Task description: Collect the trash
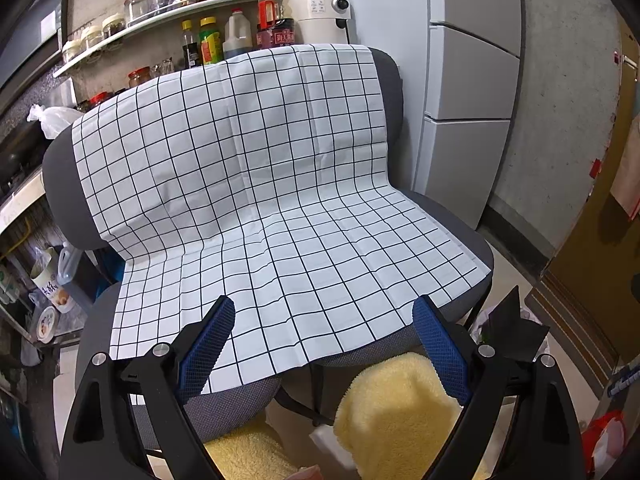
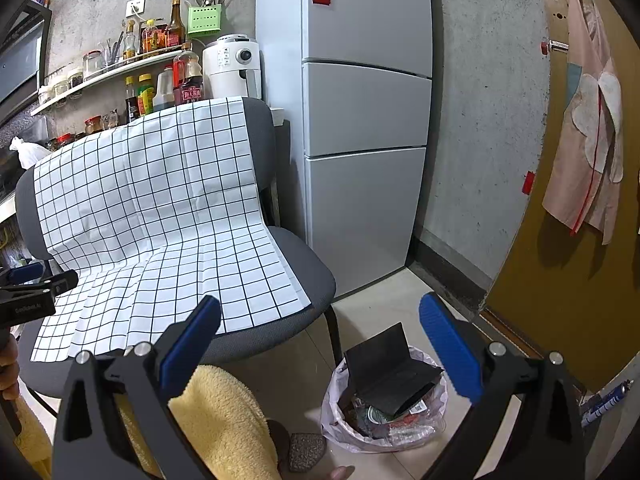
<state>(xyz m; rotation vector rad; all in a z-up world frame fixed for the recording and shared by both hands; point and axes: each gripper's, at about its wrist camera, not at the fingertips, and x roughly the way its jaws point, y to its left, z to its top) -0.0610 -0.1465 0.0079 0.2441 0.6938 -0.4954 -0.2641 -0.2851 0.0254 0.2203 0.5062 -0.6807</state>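
A grey chair (image 2: 308,264) stands draped with a white black-grid cloth (image 1: 260,184) (image 2: 160,232); nothing lies on the cloth. On the floor to the chair's right is a trash bin (image 2: 384,408) lined with a clear bag, full of wrappers, with a folded black card (image 2: 390,368) sticking out; its top shows in the left wrist view (image 1: 516,328). My left gripper (image 1: 324,344) hovers open over the seat's front edge, empty. My right gripper (image 2: 320,344) is open and empty, above the floor between chair and bin. The left gripper's tip (image 2: 36,284) appears at the right wrist view's left edge.
A white fridge (image 2: 364,120) stands right of the chair, a brown door (image 2: 560,280) further right with a pink apron hung on it. Behind are shelves of bottles and jars (image 1: 208,40) and a white appliance (image 2: 234,66). The person's yellow fleece-clad legs (image 1: 396,408) are below.
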